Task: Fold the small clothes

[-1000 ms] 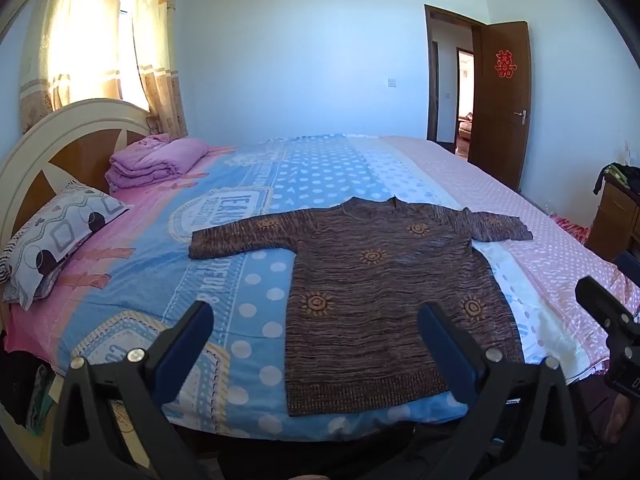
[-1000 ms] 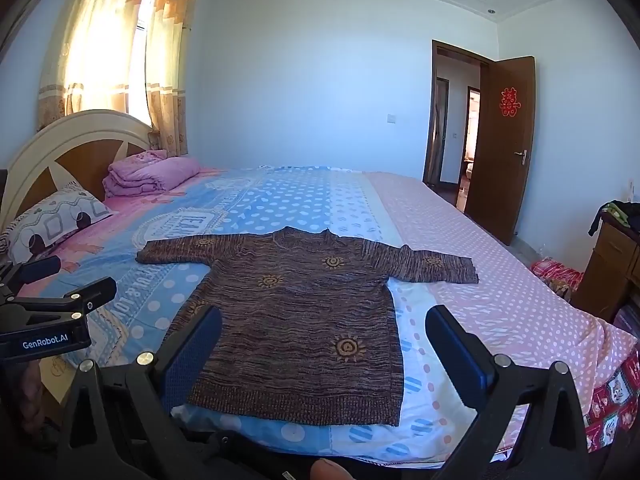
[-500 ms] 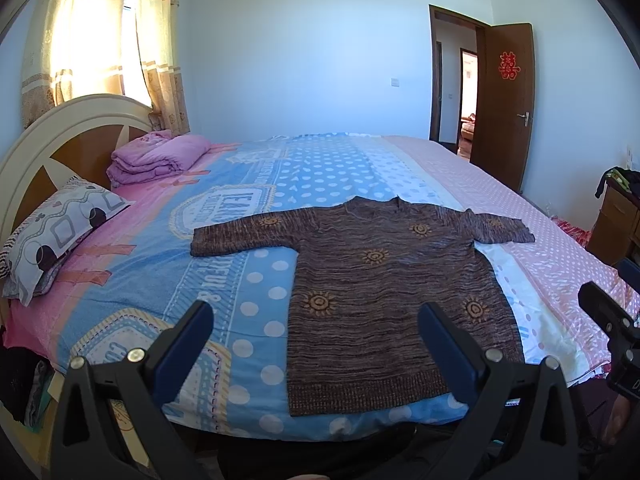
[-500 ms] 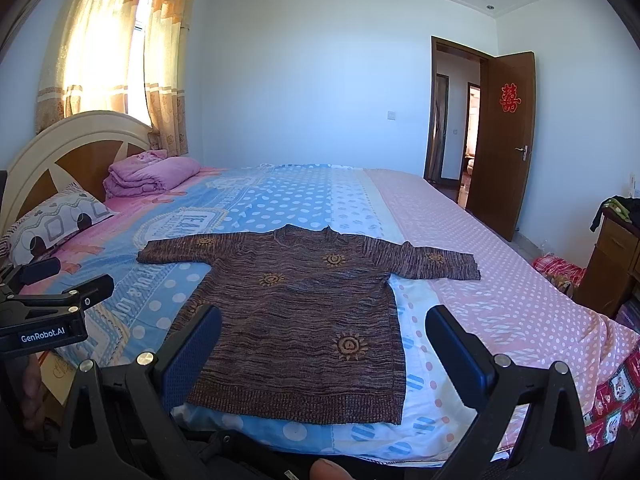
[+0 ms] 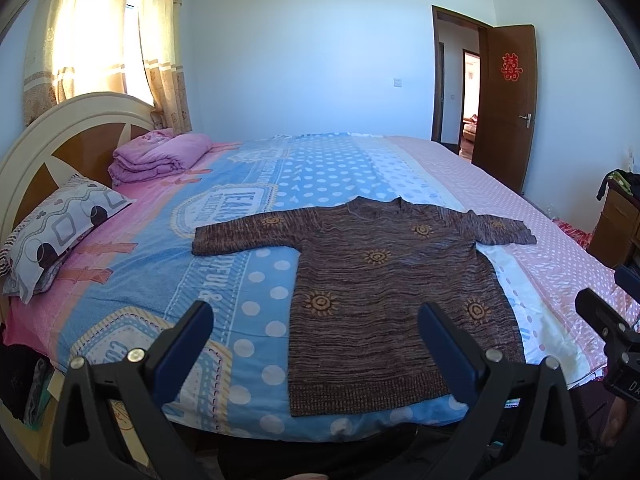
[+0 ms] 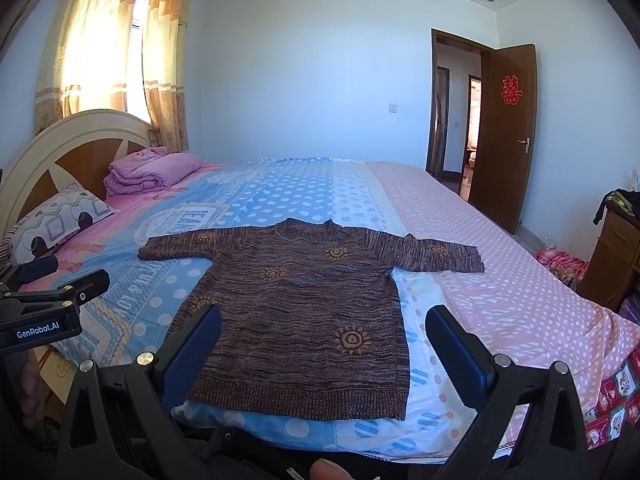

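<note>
A brown knit sweater [image 5: 384,292] with orange sun motifs lies flat on the bed, both sleeves spread out, hem toward me; it also shows in the right wrist view [image 6: 304,308]. My left gripper [image 5: 316,320] is open and empty, held short of the hem at the bed's near edge. My right gripper [image 6: 324,328] is open and empty, also just short of the hem. Each gripper shows at the edge of the other's view: the right one [image 5: 608,332] and the left one [image 6: 52,292].
The bed [image 5: 256,184] has a blue, pink and white dotted cover. A folded pink blanket [image 5: 160,156] and a patterned pillow [image 5: 60,232] lie by the headboard at left. A wooden cabinet [image 6: 616,252] stands at right, an open door [image 6: 504,132] behind.
Both views have tilted up slightly, so the sweater sits a little lower in frame. The sweater has not moved and both grippers stay open.
</note>
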Available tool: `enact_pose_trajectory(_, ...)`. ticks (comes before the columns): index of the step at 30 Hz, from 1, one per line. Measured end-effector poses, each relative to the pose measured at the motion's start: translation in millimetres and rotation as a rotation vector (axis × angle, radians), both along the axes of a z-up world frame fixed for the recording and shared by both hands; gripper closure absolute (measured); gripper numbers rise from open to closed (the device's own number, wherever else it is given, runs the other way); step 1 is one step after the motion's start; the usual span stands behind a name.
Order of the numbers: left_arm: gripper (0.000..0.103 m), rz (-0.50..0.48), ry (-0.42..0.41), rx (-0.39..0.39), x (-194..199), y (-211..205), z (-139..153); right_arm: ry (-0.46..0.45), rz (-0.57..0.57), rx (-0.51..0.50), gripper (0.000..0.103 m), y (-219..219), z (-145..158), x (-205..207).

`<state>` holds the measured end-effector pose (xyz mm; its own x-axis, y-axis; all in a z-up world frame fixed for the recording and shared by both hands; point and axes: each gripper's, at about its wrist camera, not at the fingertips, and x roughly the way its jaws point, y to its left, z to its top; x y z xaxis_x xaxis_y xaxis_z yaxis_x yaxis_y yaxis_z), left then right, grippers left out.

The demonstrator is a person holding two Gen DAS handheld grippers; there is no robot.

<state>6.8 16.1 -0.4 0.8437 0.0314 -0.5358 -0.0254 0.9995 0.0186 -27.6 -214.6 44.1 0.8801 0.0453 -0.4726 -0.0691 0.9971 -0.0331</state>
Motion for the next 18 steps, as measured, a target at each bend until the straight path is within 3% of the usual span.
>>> enact_pose_trajectory(18,0.0,0.004,0.002,-0.003,0.3,1.1,-1.0,0.022,0.006,0.013,0.001,-1.9,-4.7,3.3)
